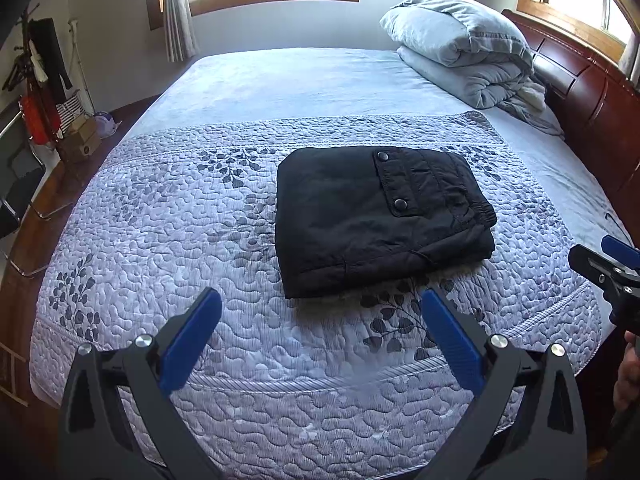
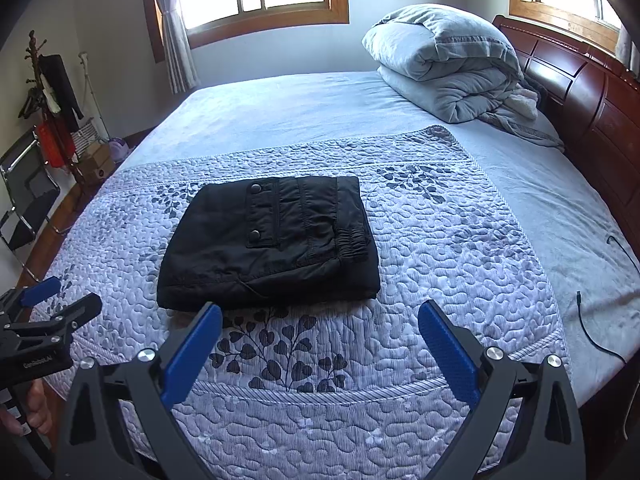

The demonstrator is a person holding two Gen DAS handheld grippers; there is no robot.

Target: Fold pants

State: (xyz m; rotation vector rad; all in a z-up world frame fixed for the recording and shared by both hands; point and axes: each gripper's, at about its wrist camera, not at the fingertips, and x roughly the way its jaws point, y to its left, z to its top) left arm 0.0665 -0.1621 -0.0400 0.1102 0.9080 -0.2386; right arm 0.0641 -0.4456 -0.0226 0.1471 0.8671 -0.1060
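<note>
Black pants (image 1: 380, 216) lie folded into a compact rectangle on the quilted bedspread, a snap-button pocket flap and the elastic waistband on top. They also show in the right wrist view (image 2: 268, 244). My left gripper (image 1: 320, 312) is open and empty, held above the quilt just short of the bundle's near edge. My right gripper (image 2: 320, 320) is open and empty too, just short of the same edge, a little to the right. The right gripper shows at the right edge of the left wrist view (image 1: 612, 268); the left gripper shows at the left edge of the right wrist view (image 2: 44, 312).
The quilt (image 1: 160, 240) covers the near part of the bed. A folded grey duvet (image 1: 464, 48) lies at the far right by the dark wooden headboard (image 1: 592, 96). A black cable (image 2: 592, 328) lies on the sheet at right. A chair (image 2: 28, 196) and coat rack (image 2: 48, 96) stand left.
</note>
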